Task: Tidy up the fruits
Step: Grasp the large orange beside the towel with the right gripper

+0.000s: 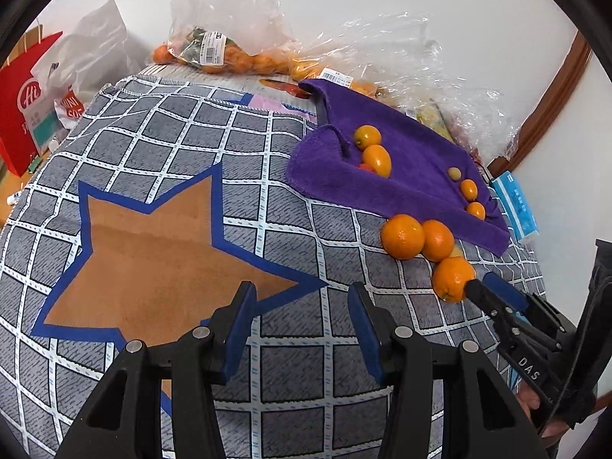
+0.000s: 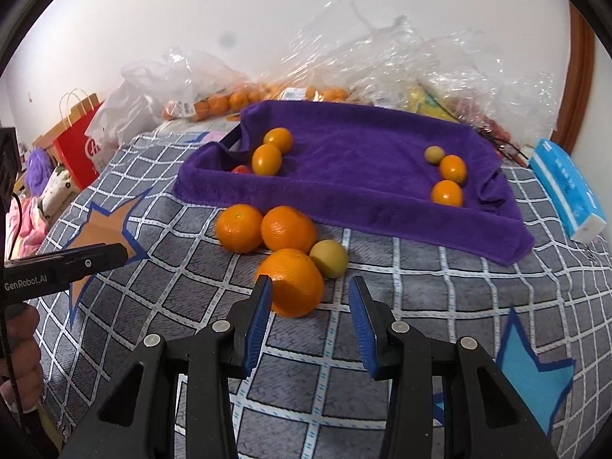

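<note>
We noted the right gripper (image 2: 310, 298) jaws apart, nearest orange (image 2: 292, 287) at 12 o'clock between them (unclamped). Left gripper (image 1: 302, 306) jaws apart, empty. Purple towel (image 2: 355, 176) lay beyond.

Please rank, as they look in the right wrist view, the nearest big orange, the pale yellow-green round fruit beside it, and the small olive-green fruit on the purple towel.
1. Nearest big orange, largest, though nearness to the camera exaggerates it.
2. Pale yellow-green round fruit.
3. Small olive-green fruit on the purple towel, smallest, but farther away.
</note>
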`<state>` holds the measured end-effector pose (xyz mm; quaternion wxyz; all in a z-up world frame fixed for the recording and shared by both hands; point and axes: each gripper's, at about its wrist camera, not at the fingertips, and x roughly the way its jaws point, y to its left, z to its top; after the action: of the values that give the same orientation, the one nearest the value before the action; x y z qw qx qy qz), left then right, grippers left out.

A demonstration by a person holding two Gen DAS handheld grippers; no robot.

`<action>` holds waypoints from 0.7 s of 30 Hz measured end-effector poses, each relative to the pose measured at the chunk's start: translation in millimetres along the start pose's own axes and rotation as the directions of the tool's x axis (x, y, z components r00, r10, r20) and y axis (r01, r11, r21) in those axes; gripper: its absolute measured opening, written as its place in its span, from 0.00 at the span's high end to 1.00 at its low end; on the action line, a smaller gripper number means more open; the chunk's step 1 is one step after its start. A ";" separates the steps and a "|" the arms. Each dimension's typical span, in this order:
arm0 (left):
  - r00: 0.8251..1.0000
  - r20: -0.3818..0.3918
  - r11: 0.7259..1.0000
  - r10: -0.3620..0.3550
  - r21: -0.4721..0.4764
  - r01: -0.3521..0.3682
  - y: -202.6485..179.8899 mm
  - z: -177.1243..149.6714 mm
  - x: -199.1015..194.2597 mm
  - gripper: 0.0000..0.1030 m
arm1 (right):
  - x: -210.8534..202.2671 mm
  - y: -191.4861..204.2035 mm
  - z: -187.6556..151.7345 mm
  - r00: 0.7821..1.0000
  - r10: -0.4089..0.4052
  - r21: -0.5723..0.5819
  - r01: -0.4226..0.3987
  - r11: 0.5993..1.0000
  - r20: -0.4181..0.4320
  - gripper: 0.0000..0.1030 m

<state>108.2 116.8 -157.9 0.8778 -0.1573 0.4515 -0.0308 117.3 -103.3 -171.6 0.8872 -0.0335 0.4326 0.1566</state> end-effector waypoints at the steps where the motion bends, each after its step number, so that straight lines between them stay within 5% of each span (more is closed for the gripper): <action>1: 1.000 -0.001 1.000 -0.002 -0.002 0.002 0.9 0.3 0.6 0.54 | 1.3 1.4 0.2 1.000 0.007 -0.002 -0.007 1.000 -0.001 0.59; 21: 1.000 -0.020 1.000 0.012 -0.027 -0.012 13.7 0.0 5.8 0.54 | 35.7 23.3 5.6 0.997 0.051 -0.038 -0.054 0.998 -0.064 0.56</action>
<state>110.4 128.7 -166.7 0.8712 -0.1663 0.4614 -0.0209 135.0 -71.2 -194.1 0.8679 -0.0445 0.4580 0.1872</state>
